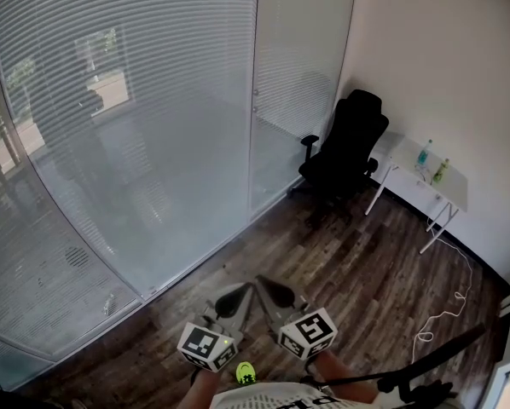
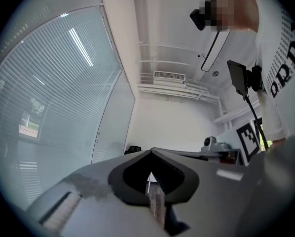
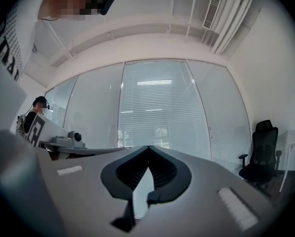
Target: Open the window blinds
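The window blinds (image 1: 127,100) hang with their slats down behind a glass wall that fills the left of the head view. They also show straight ahead in the right gripper view, blinds (image 3: 160,107), and at the left of the left gripper view, blinds (image 2: 49,112). My left gripper (image 1: 232,299) and right gripper (image 1: 275,292) sit side by side low in the head view, over the wooden floor and well short of the glass. Both point level. The left gripper (image 2: 150,153) has its jaw tips together with nothing between them. The right gripper (image 3: 148,147) is likewise shut and empty.
A black office chair (image 1: 349,147) stands in the far corner beside the glass. Right of it, a white folding table (image 1: 447,190) against the wall carries two bottles (image 1: 424,153). A white cable (image 1: 447,309) trails over the floor at the right.
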The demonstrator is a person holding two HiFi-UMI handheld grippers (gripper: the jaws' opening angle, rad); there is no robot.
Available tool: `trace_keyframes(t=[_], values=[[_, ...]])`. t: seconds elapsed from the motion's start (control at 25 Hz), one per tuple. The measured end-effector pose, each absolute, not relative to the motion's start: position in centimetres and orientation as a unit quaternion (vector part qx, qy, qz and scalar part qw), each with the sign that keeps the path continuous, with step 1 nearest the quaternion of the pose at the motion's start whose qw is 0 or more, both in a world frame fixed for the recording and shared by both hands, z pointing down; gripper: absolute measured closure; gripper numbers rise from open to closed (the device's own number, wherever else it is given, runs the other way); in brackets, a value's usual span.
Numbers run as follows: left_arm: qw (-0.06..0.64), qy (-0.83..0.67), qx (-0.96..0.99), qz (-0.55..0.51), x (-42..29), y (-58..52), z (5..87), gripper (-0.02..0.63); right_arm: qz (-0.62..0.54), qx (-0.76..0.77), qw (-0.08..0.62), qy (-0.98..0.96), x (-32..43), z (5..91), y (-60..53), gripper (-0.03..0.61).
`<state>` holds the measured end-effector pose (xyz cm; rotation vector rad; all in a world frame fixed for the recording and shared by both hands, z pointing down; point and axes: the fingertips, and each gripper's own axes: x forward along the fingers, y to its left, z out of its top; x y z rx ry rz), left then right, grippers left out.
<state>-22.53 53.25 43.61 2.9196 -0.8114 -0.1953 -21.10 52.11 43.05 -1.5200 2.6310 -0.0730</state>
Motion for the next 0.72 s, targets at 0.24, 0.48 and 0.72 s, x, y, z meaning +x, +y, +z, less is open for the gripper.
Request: trace_keyframes(t=[0.24, 0.48, 0.72], values=[[0.065, -0.276, 0.957, -0.063, -23.3, 51.1, 44.5, 0.623, -0.033, -0.498, 0.047, 0.865, -21.8, 43.9, 49.9, 0.577], [0.066, -0.289, 0.953, -0.057, -22.9, 48.8, 45.6, 0.623, -0.039, -0.489, 0.047, 0.870, -21.3, 45.2, 47.5, 0.577], [0.069, -0.307, 0.947, -0.059, -20.6, 44.8, 44.8, 0.623, -0.040, -0.467, 0.058, 0.882, -19.1, 44.1, 43.5, 0.577]])
